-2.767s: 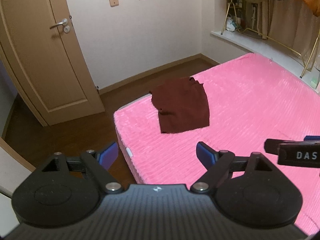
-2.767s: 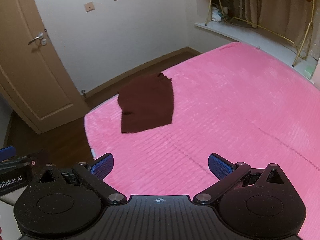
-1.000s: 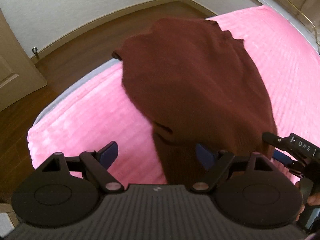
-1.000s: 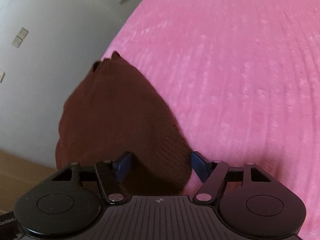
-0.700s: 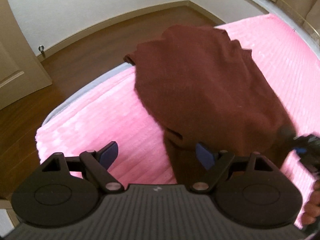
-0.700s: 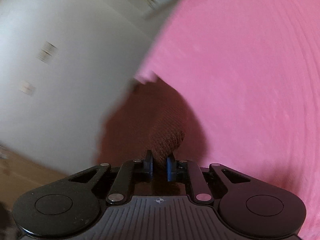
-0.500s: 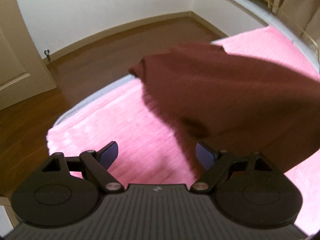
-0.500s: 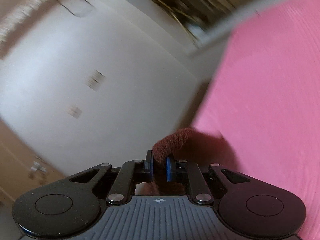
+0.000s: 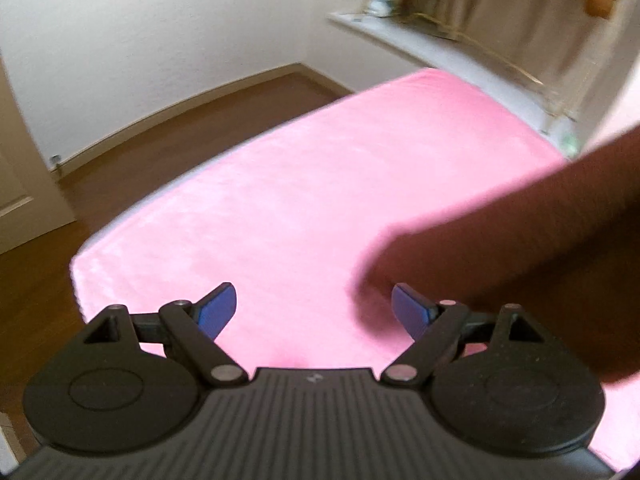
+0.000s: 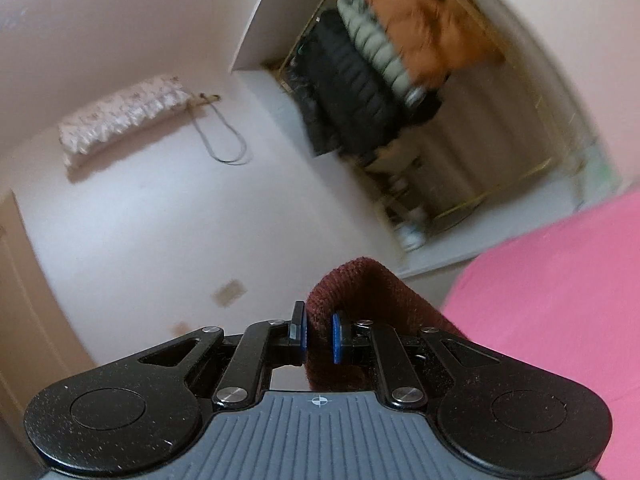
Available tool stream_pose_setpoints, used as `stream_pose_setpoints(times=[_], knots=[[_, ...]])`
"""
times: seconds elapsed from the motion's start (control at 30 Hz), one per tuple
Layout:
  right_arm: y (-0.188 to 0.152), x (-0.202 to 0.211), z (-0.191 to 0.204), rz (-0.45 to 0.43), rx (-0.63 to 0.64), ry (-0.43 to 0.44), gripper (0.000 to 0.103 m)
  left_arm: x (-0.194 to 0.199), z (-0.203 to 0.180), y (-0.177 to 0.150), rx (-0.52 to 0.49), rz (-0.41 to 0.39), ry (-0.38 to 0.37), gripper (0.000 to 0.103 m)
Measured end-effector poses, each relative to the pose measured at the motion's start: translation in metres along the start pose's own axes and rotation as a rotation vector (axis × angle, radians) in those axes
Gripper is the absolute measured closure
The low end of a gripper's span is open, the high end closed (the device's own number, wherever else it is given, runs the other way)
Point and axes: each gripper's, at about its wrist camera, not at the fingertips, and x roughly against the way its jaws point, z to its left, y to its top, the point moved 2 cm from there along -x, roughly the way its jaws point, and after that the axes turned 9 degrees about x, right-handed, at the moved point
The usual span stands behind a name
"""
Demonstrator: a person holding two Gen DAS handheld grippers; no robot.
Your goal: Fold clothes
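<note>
My right gripper (image 10: 319, 338) is shut on a fold of the dark maroon knit garment (image 10: 360, 284) and holds it up in the air, pointing at the wall. In the left wrist view the garment (image 9: 520, 240) hangs blurred over the right part of the pink bed (image 9: 300, 192), just beyond my right fingertip. My left gripper (image 9: 316, 308) is open and empty, low over the bed's near left corner. The garment's lower part is out of view.
Brown wooden floor (image 9: 132, 148) lies left of the bed, with a door edge (image 9: 16, 184) at far left. A window sill (image 9: 420, 44) and gold rack stand behind the bed. Hanging jackets (image 10: 380, 60) show in the right wrist view.
The right gripper closed on the garment's near edge and lifted it off the bed, tilting upward. The garment swept right out of the left view's centre. The left gripper stayed open.
</note>
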Motion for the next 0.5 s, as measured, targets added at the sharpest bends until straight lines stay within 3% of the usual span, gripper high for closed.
stream_pose_setpoints(times=[0.07, 0.13, 0.17, 0.2, 0.27, 0.33, 0.5], knots=[[0.017, 0.037, -0.01, 0.08, 0.044, -0.077, 0.093, 0.02, -0.041, -0.025, -0.03, 0.018, -0.04, 0.02], [0.016, 0.067, -0.02, 0.214, 0.06, -0.145, 0.09, 0.037, -0.082, -0.053, -0.059, 0.047, -0.081, 0.02], [0.013, 0.085, -0.03, 0.266, 0.059, -0.172, 0.08, 0.044, -0.103, -0.068, -0.082, 0.069, -0.104, 0.02], [0.01, 0.105, -0.039, 0.311, 0.062, -0.197, 0.049, 0.051, -0.123, -0.084, -0.106, 0.091, -0.128, 0.02], [-0.001, 0.149, -0.058, 0.395, 0.072, -0.262, 0.004, 0.063, -0.161, -0.115, -0.165, 0.138, -0.168, 0.02], [-0.024, 0.196, -0.077, 0.47, 0.081, -0.377, 0.005, 0.072, -0.195, -0.144, -0.234, 0.185, -0.201, 0.02], [-0.094, 0.303, -0.116, 0.712, -0.057, -0.653, 0.005, 0.079, -0.246, -0.199, -0.419, 0.285, -0.221, 0.02]])
